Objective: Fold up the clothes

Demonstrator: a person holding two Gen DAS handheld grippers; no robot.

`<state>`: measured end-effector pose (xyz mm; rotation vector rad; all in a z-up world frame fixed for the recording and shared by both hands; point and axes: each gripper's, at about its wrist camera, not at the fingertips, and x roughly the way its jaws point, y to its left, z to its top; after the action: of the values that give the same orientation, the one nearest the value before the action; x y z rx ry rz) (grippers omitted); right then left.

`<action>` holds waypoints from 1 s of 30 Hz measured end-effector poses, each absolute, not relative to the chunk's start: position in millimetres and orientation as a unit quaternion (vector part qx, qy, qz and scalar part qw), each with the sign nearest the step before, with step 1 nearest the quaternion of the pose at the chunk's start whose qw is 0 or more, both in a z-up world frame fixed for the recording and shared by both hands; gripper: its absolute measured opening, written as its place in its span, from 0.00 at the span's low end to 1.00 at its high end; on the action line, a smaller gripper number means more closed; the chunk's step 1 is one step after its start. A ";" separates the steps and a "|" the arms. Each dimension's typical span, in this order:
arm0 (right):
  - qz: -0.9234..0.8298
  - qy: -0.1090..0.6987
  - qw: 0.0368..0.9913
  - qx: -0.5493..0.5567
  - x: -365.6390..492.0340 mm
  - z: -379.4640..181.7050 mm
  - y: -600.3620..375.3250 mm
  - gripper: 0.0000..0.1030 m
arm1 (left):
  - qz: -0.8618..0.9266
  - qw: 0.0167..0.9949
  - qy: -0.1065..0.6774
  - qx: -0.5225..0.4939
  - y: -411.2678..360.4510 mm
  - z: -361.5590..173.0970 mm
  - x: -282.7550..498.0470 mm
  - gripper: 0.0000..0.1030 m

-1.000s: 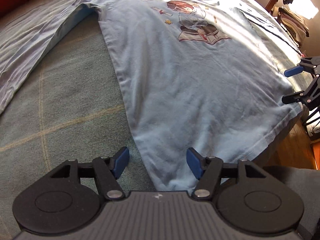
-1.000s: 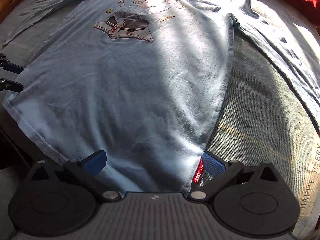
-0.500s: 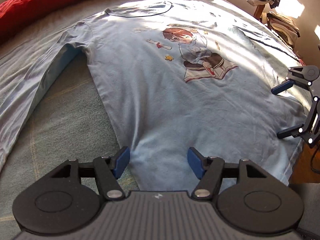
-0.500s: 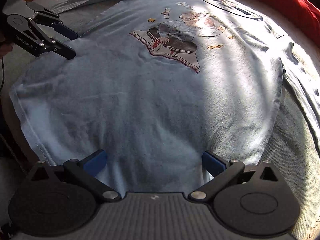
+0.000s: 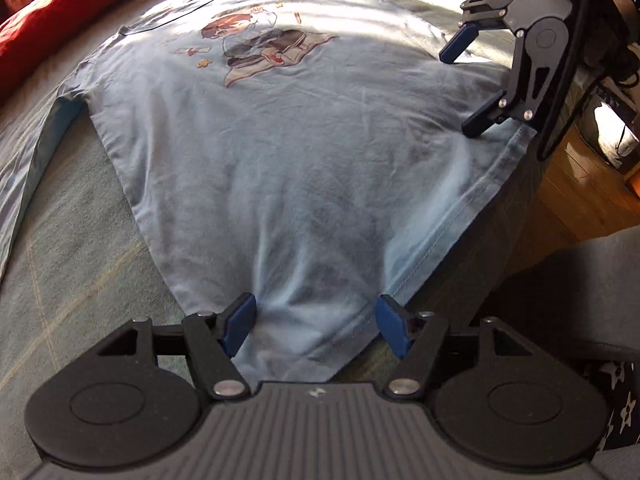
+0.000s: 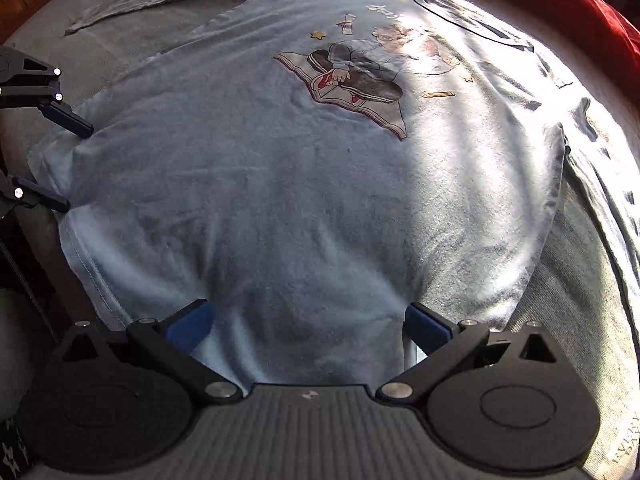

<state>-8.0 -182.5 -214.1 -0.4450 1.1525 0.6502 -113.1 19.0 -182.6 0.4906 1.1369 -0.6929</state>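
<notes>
Pale blue long-sleeve shirt (image 5: 304,152) w/ cartoon print lies flat, front up, on grey-green bed cover (image 5: 72,248). Red blanket (image 5: 60,20) beyond collar. Left gripper (image 5: 316,322) & right gripper (image 6: 306,326) both spread wide over hem corners, nothing pinched.

Left gripper (image 5: 314,328) and right gripper (image 6: 306,326), both angled steeply downward, jaws apart.

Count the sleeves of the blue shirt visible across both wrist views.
2. One long sleeve runs off the left shoulder across the bedspread in the left wrist view; the other sleeve trails down the right side in the right wrist view. The cuffs may be partly out of frame.
</notes>
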 end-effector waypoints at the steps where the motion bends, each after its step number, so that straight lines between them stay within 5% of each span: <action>1: 0.307 0.524 0.765 -0.212 -11.7 -210.9 -180.9 1.00 | -0.315 0.758 0.523 0.229 21.6 -177.4 -115.3 0.64; 18: 0.424 0.362 0.751 -0.354 -56.3 -197.2 -111.8 1.00 | -0.425 0.751 0.373 0.341 -32.4 -176.7 -129.4 0.64; 30: 0.366 0.427 0.779 -0.278 -14.4 -190.3 -140.7 1.00 | -0.358 0.792 0.418 0.264 -18.2 -168.9 -77.7 0.64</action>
<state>-14.4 -140.7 -190.3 -0.6008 0.9238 0.7916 -77.7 -18.2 -168.9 0.5677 0.8987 -0.7709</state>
